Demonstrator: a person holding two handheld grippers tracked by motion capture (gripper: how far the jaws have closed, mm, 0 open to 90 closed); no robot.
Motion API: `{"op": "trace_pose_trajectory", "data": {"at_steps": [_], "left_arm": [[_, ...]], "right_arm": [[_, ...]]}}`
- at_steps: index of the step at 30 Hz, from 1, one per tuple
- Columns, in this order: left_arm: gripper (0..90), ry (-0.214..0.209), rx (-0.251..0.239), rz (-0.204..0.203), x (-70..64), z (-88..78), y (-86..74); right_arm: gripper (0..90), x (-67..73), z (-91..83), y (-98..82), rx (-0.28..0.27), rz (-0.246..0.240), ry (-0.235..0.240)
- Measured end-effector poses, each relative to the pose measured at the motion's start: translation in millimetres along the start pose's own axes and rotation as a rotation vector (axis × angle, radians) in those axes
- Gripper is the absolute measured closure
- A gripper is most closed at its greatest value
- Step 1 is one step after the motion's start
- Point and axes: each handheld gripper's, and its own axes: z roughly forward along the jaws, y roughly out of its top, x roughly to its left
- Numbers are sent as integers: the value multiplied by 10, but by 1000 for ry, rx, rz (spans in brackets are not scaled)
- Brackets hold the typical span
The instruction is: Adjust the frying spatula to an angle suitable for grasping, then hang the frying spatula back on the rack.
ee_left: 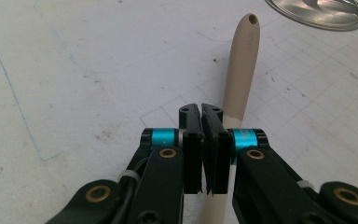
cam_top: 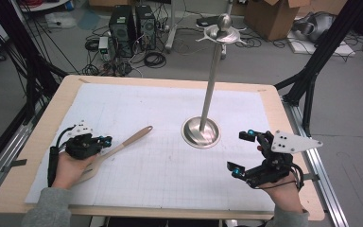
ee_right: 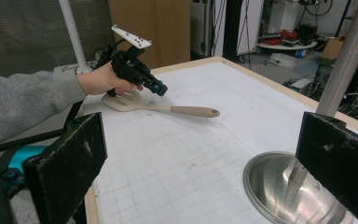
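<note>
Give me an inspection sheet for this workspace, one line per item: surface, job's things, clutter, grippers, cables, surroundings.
Surface: wooden table covered by a white grid mat, lightly marked.
Job's things: beige slotted spatula lying flat; steel stand upright on its round base.
Clutter: nothing seen on the mat.
Grippers: left gripper shut, empty, over the spatula; right gripper open, beside the stand's base.
Cables: tangled on the floor near two computer towers.
Surroundings: cardboard box, black frame struts.
</note>
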Motion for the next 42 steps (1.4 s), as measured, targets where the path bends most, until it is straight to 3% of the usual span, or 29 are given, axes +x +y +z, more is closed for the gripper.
{"op": "trace_pose_trajectory", "data": {"at_steps": [5, 9, 14, 19, 29, 35, 42], "left_arm": [[794, -11, -8, 18, -28, 2, -10], [618, -3, -5, 5, -18, 31, -48], [435, -19, -22, 42, -10, 38, -79], [268, -24, 2, 56, -14, 51, -88], [242, -46, 36, 58, 10, 61, -137], [270, -45, 77, 95, -14, 109, -159], [287, -55, 72, 99, -20, 110, -161]], "right_arm": [[8, 3, 1, -3, 6, 4, 1], [7, 3, -1, -2, 6, 4, 1], [7, 9, 4, 1, 7, 5, 4], [8, 13, 12, 0, 11, 2, 8], [8, 16, 5, -1, 12, 0, 8], [7, 21, 26, -7, 21, 2, 15], [8, 32, 23, 0, 23, 2, 17]]}}
